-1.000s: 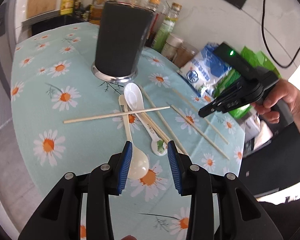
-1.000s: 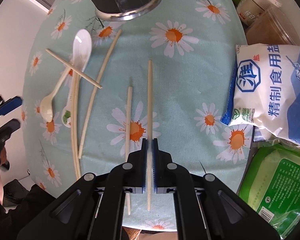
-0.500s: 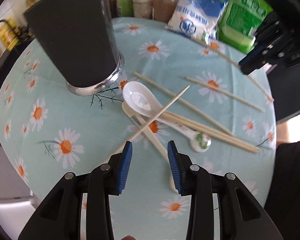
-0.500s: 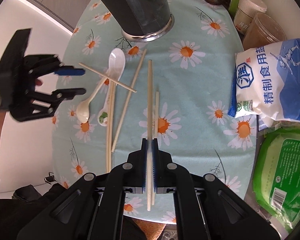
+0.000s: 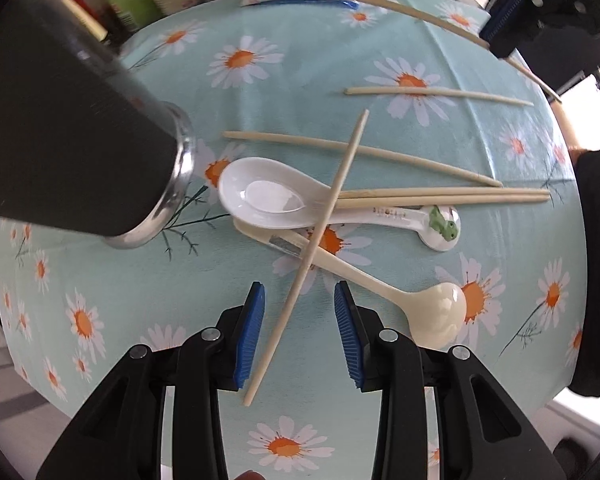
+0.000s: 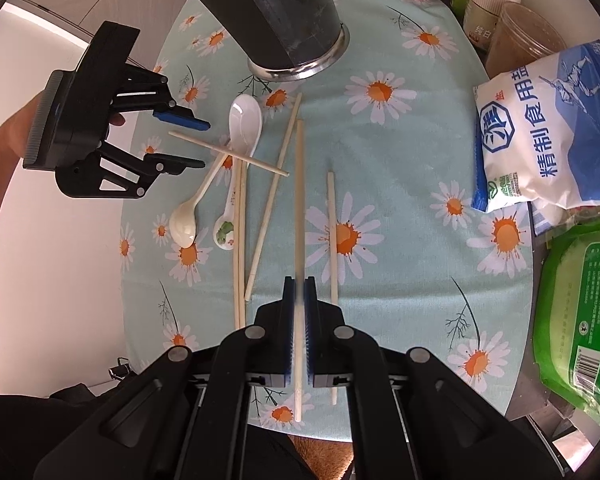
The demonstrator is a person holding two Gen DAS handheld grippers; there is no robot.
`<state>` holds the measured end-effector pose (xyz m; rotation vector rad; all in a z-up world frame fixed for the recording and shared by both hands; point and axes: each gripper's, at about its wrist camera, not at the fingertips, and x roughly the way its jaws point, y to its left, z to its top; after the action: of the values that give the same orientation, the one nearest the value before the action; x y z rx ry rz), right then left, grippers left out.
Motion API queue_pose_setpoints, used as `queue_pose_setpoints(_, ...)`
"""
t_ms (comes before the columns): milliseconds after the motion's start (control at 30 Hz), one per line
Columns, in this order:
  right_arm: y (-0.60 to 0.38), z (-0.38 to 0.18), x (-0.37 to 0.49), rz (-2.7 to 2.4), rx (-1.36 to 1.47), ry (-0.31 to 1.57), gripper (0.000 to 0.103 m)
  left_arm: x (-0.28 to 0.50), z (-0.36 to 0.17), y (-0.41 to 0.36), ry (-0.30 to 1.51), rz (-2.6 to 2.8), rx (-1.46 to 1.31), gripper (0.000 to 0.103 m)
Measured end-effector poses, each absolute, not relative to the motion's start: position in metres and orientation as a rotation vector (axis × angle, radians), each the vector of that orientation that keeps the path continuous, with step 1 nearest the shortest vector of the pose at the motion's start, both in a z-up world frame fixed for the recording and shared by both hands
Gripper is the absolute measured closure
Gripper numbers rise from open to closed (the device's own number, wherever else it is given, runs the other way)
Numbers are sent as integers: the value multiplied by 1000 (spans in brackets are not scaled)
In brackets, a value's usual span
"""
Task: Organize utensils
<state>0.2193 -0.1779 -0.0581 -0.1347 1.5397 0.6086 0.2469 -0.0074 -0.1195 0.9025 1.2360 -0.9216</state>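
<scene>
A dark utensil cup (image 5: 72,132) (image 6: 276,12) stands on the daisy tablecloth. Several wooden chopsticks and two spoons lie beside it: a white spoon (image 5: 268,194) (image 6: 244,124) and a cream spoon (image 5: 432,312) (image 6: 184,222). My left gripper (image 5: 298,300) (image 6: 194,144) is open, its jaws on either side of one slanted chopstick (image 5: 312,252) that lies across the spoons. My right gripper (image 6: 299,284) is shut on a chopstick (image 6: 299,200) and holds it above the cloth, pointing toward the cup.
A blue and white salt bag (image 6: 548,120) and a green packet (image 6: 580,308) lie at the right edge of the table. Jars and bottles (image 6: 492,4) stand behind the cup. Another loose chopstick (image 6: 332,248) lies right of the held one.
My left gripper moved forward and lower over the spoons, so the slanted chopstick now lies between its open jaws. My right gripper lifted its chopstick and drew back from the table.
</scene>
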Motion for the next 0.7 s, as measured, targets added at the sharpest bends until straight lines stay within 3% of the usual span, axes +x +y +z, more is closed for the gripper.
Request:
queue_pose_setpoints(100,-177,-57,220,606,-139,1536,97,251,-127,-14,1243,-933,955,88)
queue_pose_setpoints(300,-172,-57,222,615,-146,1536,97,252,-130,-16,1230,-954,978,98)
queue_pose_setpoints(700,-154,-44,225,661,-169,1498,97,227,-96,-13,1179,-931,887,99)
